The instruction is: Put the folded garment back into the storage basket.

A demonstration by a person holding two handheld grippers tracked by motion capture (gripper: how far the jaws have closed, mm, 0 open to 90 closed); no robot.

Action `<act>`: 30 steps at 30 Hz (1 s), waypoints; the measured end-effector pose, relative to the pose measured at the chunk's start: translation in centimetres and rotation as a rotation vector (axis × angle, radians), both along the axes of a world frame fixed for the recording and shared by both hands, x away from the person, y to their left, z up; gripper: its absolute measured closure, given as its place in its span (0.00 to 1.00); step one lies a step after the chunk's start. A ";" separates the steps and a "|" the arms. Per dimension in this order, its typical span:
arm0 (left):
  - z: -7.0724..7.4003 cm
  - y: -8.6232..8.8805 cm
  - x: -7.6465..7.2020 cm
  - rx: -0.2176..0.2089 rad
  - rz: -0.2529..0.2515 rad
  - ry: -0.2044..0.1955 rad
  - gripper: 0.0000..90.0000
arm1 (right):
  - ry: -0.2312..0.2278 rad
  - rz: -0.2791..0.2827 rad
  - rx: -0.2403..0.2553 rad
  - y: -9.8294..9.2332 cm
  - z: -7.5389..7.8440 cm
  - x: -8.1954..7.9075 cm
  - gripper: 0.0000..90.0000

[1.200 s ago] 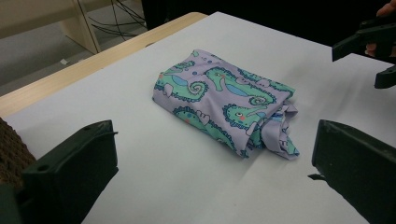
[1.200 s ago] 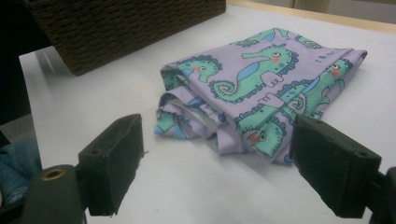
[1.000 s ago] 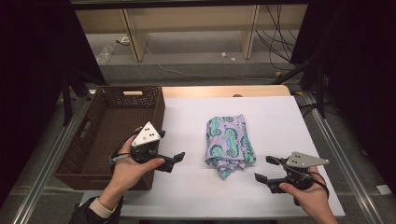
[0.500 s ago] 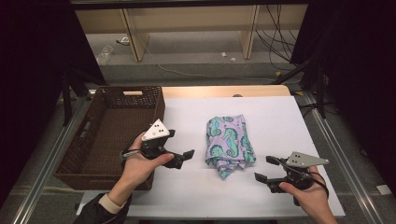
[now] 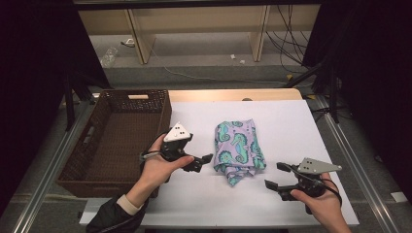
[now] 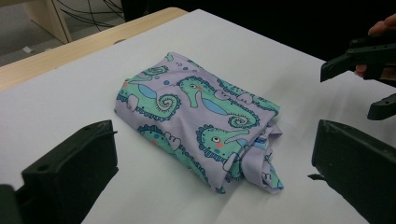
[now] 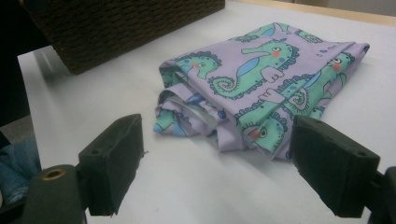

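The folded seahorse cloth lay between both grippers — left gripper near it, right gripper apart — jaws spread.

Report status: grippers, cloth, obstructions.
Left gripper open, beside cloth's left edge. Right gripper open, off its near right corner. Cloth folded on table, untouched. Basket left; nothing between.

a: light falls from above onto the white table, bright there; the room around it sits nearly black.

b: soft shadows under the folded cloth. the near jaws look blurred, with slight grain throughout.
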State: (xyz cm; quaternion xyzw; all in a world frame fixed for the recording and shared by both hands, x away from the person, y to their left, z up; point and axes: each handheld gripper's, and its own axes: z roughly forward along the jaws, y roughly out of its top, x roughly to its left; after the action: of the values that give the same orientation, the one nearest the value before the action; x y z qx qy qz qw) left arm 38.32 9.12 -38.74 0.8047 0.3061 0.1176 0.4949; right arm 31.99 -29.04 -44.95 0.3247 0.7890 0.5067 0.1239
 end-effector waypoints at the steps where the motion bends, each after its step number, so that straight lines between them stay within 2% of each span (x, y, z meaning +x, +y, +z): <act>1: 0.0 -0.2 0.1 0.001 -0.005 0.001 0.00 | 0.001 -0.001 -0.001 0.0 0.0 0.0 0.21; 8: -0.3 -1.6 1.0 0.024 -0.006 0.005 0.00 | 0.004 -0.002 0.000 0.0 0.0 0.0 0.21; 14: -0.5 -2.8 1.7 0.012 -0.002 0.022 0.00 | 0.004 0.000 0.000 0.0 0.0 0.0 0.21; 22: -0.7 -4.1 3.0 0.024 0.014 0.033 0.00 | 0.004 0.000 0.001 0.0 0.0 0.0 0.21; 28: -1.3 -5.1 4.1 0.044 0.026 0.053 0.00 | 0.004 0.001 0.001 0.0 0.0 0.0 0.21; 30: -1.6 -5.5 4.5 0.065 0.041 0.050 0.00 | 0.003 0.001 0.001 0.0 0.0 0.0 0.21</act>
State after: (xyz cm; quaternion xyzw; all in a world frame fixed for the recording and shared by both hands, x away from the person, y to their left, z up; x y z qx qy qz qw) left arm 42.78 3.66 -40.33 0.8166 0.3309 0.1174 0.4581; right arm 31.99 -29.05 -45.00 0.3252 0.7892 0.5065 0.1221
